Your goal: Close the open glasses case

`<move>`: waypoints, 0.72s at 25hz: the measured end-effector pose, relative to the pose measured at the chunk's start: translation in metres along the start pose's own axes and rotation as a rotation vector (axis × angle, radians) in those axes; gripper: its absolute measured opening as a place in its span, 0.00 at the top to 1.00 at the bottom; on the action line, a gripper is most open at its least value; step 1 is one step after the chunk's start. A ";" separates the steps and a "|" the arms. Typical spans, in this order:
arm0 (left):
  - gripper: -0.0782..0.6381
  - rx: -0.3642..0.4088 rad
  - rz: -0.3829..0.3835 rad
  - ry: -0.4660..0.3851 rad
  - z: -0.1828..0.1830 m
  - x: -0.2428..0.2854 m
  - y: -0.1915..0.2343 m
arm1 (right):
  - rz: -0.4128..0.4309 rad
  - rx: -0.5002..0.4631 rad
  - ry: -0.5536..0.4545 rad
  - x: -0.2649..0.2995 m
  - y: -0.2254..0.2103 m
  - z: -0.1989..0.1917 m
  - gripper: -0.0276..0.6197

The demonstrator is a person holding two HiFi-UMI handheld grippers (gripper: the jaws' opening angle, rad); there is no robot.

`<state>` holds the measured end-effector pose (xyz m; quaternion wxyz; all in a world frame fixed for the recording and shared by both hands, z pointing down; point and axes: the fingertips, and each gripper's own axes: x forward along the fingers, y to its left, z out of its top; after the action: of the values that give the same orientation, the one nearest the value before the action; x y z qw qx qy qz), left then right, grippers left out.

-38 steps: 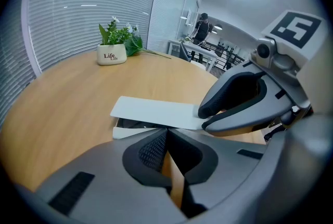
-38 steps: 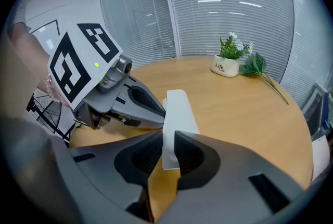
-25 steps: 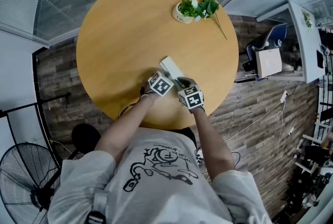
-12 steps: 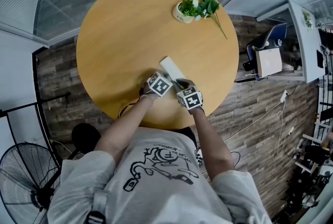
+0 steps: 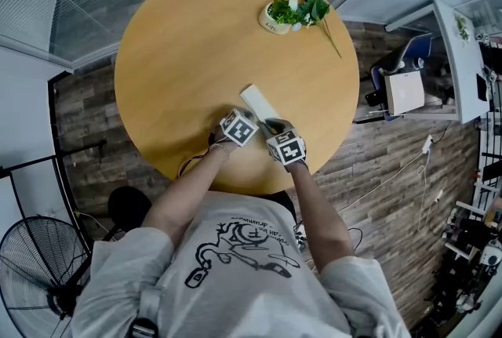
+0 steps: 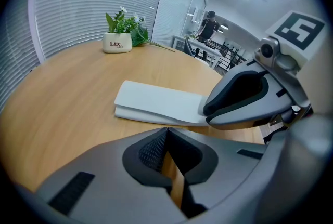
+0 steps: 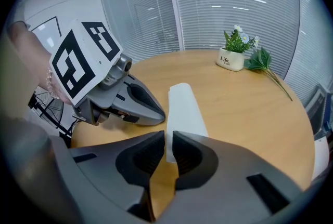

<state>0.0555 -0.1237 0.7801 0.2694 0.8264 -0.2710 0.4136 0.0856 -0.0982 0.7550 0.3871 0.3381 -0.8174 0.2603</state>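
While the person bends over the near rim, one round wooden table (image 5: pixel 180 38) fills most of the room's middle. Bare wood runs wide to the left and the far side. The rim is unobstructed all round, over plank flooring. The person's grey shirt carries a line drawing with script, too small to read. One floor fan (image 5: pixel 31 270) stands off the table's near-left.

Two grippers, each with one marker cube, are side by side over the near part of the table.
- Left gripper (image 6: pixel 165 132): jaws meet at the tips, nothing between them.
- Right gripper (image 7: pixel 168 137): jaws drawn almost together with only a thin slit, clamping nothing I can see. Its tips sit at the case's near end; contact not certain.

One glasses case (image 5: pixel 257 103), pale grey and flat, lies on the wood just beyond both grippers. It is well in from every edge. The lid is down on the base, with a seam line along its side. No print visible on it.

One small white pot (image 6: pixel 117 42), with green leaves and white flowers, is printed "Life" twice. It stands near the far-right rim, well apart from the case. One leafy sprig (image 7: pixel 268 69) lies beside it.
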 end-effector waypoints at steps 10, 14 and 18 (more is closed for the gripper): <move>0.87 -0.059 -0.013 -0.080 -0.001 -0.021 -0.002 | -0.020 0.018 -0.057 -0.019 -0.002 0.011 0.88; 0.87 -0.085 -0.003 -0.123 0.001 -0.032 0.000 | -0.038 0.023 -0.094 -0.032 -0.003 0.019 0.89; 0.87 -0.101 -0.005 -0.186 0.014 -0.055 -0.003 | -0.055 0.031 -0.137 -0.049 -0.005 0.030 0.90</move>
<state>0.0373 -0.1187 0.7266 0.2855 0.8471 -0.3135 0.3204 0.0985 -0.1047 0.6995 0.3320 0.3832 -0.8282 0.2387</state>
